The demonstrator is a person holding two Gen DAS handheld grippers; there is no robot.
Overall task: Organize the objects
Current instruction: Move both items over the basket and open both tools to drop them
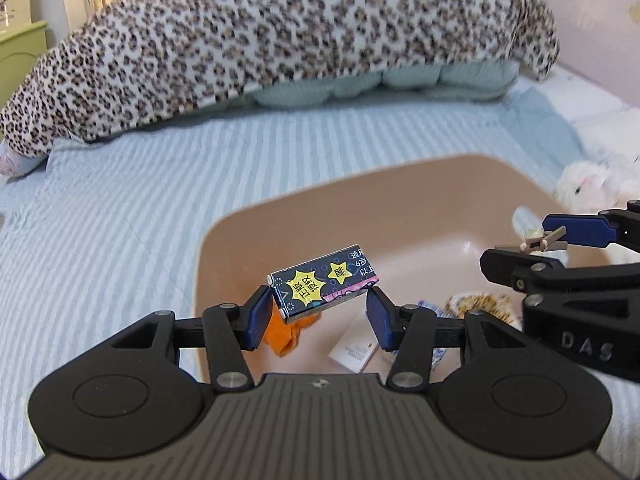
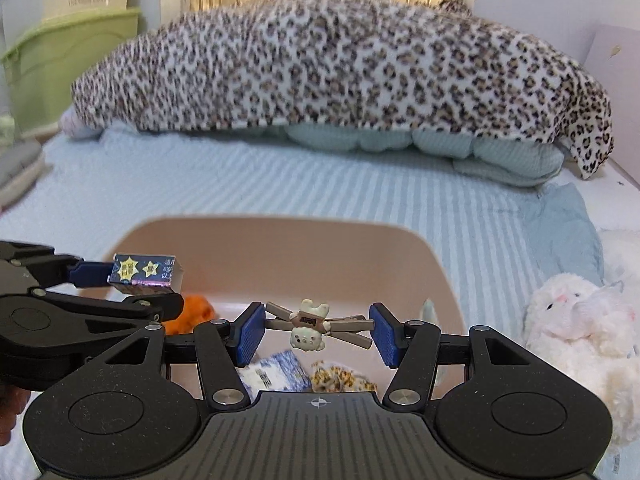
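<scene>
- Fingers: left gripper [image 1: 318, 312] has its 2 blue pads clamped on a small dark printed box [image 1: 323, 283], held tilted above the basin; right gripper [image 2: 318, 330] has its pads closed on the ends of 2 crossed metal hair clips with bear charms [image 2: 316, 322], also above the basin.
- Leopard-print blanket [image 2: 340, 68] lies heaped across the far side of the bed, over a pale green quilt [image 2: 400, 140].
- Striped light-blue sheet [image 1: 120, 208] covers the bed.
- Pink plastic basin [image 2: 280, 248] sits on the sheet, near centre.
- White plush toy [image 2: 576, 320] lies right of the basin, on the sheet.
- Inside the basin: orange item [image 1: 286, 336] at left, blue-and-white packet [image 2: 276, 374] and leopard-print item [image 2: 340, 378] on the near side, white tag [image 1: 354, 350].
</scene>
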